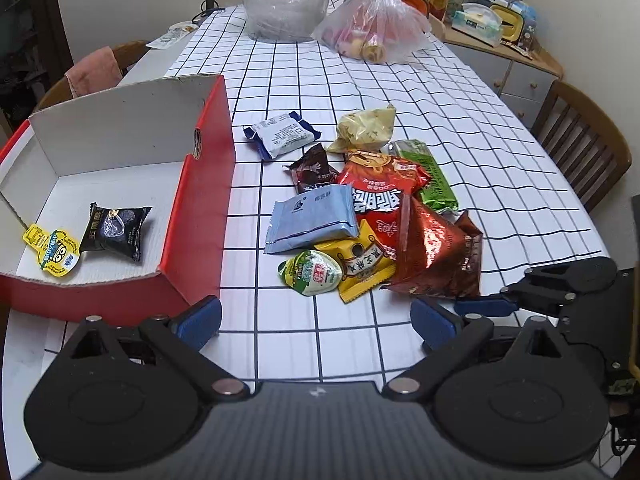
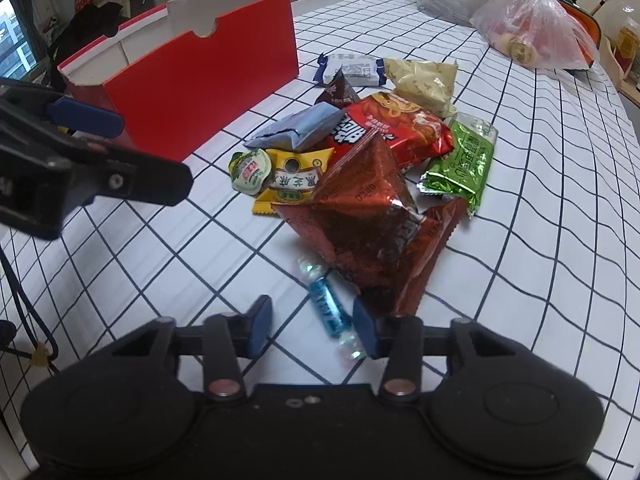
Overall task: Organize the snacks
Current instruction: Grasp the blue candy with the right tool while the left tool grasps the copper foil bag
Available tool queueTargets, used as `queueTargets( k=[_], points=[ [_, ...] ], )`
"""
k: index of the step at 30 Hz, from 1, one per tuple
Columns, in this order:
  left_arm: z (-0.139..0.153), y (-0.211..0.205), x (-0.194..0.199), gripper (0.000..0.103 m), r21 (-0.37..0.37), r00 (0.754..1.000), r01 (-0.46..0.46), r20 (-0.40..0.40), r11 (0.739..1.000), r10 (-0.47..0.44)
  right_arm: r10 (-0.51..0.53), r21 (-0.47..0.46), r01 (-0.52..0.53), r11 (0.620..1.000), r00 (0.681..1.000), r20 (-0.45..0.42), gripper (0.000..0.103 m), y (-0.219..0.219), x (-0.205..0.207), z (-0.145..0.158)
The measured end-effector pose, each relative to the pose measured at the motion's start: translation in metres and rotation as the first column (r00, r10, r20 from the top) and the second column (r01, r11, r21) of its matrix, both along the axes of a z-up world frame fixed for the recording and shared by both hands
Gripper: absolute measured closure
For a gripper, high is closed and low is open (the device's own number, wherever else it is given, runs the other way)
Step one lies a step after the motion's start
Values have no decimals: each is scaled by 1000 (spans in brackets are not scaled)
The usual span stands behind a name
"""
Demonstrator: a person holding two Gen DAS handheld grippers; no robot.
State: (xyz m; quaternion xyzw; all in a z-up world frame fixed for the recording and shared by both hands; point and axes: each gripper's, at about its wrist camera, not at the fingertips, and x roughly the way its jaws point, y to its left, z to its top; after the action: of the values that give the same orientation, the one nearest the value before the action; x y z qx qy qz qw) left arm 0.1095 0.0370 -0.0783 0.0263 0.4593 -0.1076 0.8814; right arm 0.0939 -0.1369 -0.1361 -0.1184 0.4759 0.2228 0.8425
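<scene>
A red box (image 1: 200, 216) with a white inside stands at the left and holds a black packet (image 1: 114, 230) and a yellow jelly cup (image 1: 52, 252). A pile of snack packets lies right of it: a light blue packet (image 1: 314, 218), a red bag (image 1: 380, 192), a shiny dark red bag (image 1: 438, 256), a green packet (image 1: 430, 176). My left gripper (image 1: 316, 326) is open and empty, in front of the pile. My right gripper (image 2: 312, 330) is open around a blue wrapped candy (image 2: 330, 306) lying on the cloth, just before the dark red bag (image 2: 368, 216).
The table (image 1: 460, 100) has a white grid cloth. Two clear plastic bags (image 1: 376, 28) sit at the far end. A wooden chair (image 1: 580, 148) stands at the right, another with a pink towel (image 1: 94, 72) at the left. The left gripper shows in the right wrist view (image 2: 84, 116).
</scene>
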Motion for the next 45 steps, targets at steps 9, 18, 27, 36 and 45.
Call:
queueTargets(
  k=[9, 18, 27, 36, 45],
  points=[
    [-14, -7, 16, 2, 30, 1000, -12, 7, 999, 12, -26, -20, 27, 999, 999, 40, 91, -3, -1, -1],
    [-3, -39, 24, 5, -41, 995, 98, -4, 994, -98, -71, 36, 70, 997, 997, 14, 92, -14, -11, 5],
    [-19, -99, 47, 4, -3, 967, 244, -74, 970, -243, -180, 66, 180, 981, 984, -1, 92, -52, -34, 15],
    [-44, -124, 62, 4, 108, 967, 237, -120, 966, -224, -246, 91, 245, 965, 969, -8, 92, -69, -46, 13],
    [-47, -124, 63, 29, 108, 966, 235, -135, 966, -220, -279, 94, 278, 956, 960, 3, 92, -72, -50, 16]
  ],
)
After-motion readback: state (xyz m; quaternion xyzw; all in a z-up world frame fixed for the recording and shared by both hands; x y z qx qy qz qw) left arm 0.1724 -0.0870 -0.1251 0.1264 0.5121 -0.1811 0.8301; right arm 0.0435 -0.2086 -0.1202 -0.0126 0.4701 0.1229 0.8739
